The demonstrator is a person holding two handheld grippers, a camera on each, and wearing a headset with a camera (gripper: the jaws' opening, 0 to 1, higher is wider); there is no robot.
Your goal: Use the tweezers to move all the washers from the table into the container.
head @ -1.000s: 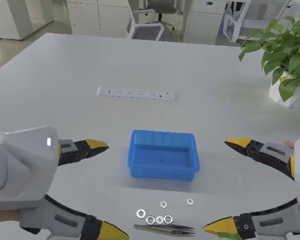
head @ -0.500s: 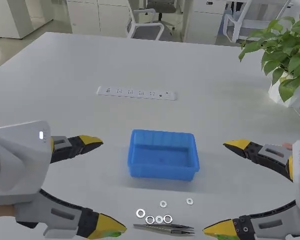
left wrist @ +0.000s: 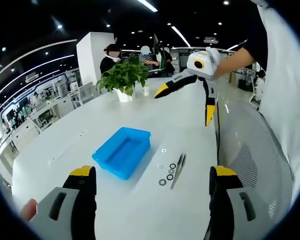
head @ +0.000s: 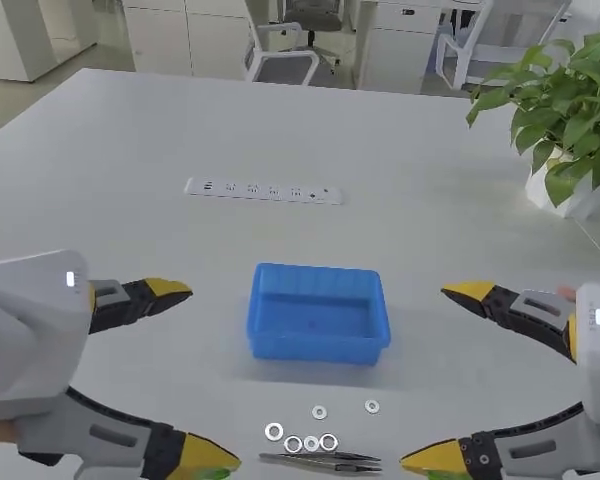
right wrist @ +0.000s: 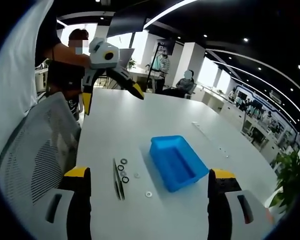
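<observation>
The left gripper (head: 208,376) and the right gripper (head: 427,377) were held over the white counter (head: 110,140), one to either side of a blue container (head: 317,348). The jaws of both were spread wide, and nothing was gripped in either. Six washers (head: 293,444) were seen lying on the counter on the person's side of the container. Four were bunched in a row just beside the tweezers (head: 320,461), and two were set apart, nearer the container. The tweezers were laid flat on the counter, closest to the person, between the two lower jaw tips and touched by neither gripper. A power strip (head: 263,190) was stretched across the counter beyond the container, and a potted plant (head: 555,110) was placed at the far right.
</observation>
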